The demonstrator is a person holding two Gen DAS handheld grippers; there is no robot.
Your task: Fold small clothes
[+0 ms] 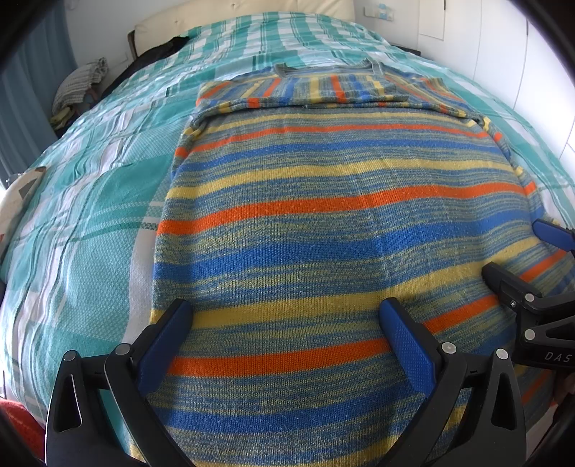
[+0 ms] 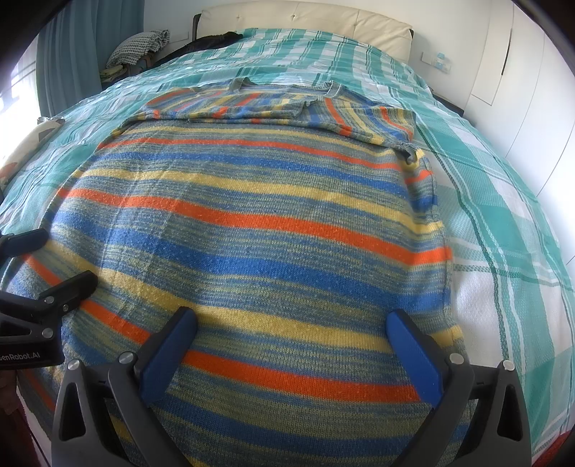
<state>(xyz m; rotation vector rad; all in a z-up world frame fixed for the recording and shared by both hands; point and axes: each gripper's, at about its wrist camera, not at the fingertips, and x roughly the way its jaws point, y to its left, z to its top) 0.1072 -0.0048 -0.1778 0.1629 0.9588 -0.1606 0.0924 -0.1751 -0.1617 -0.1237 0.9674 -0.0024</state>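
A striped knit sweater [image 1: 323, 222] in blue, orange, yellow and grey lies flat on the bed, collar at the far end, both sleeves folded across its chest [image 1: 305, 91]. It also shows in the right wrist view [image 2: 251, 222]. My left gripper [image 1: 287, 316] is open and empty, just above the sweater's near hem on its left half. My right gripper [image 2: 291, 327] is open and empty above the hem's right half. Each gripper shows at the edge of the other's view: the right gripper [image 1: 521, 258] and the left gripper [image 2: 54, 258].
The bed has a teal and white checked cover [image 1: 90, 222] and a cream headboard [image 2: 305, 21]. Dark clothing [image 1: 158, 54] and a pile of fabric [image 1: 79, 86] lie at the far left. White cupboards [image 2: 521, 89] stand to the right.
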